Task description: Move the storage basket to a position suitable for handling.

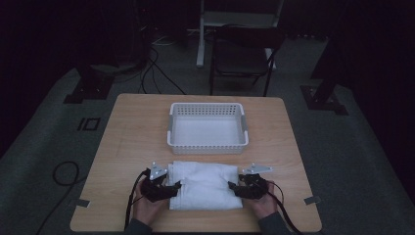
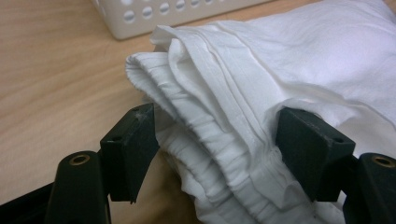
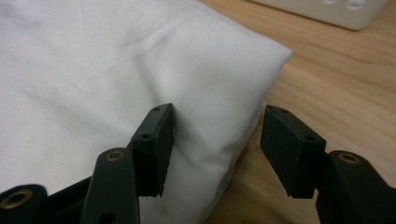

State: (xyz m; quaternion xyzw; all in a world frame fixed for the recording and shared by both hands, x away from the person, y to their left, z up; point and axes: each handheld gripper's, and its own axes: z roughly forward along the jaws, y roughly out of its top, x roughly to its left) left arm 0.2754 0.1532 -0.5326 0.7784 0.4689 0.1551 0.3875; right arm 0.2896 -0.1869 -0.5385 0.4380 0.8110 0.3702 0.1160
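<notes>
we see a wooden desk (image 1: 122, 147) with a white perforated basket (image 1: 207, 145) at its far middle and a folded white cloth (image 1: 205, 183) lying just in front of it, near our edge. our left gripper (image 2: 215, 140) stands parted around the cloth's layered, open edge; our right gripper (image 3: 215, 135) is parted too, straddling the folded edge at the opposite side. neither is clenched yet. if the left closes shallow, we judge it may catch only some layers, so the stack sags or unfolds when lifted toward the basket.
</notes>
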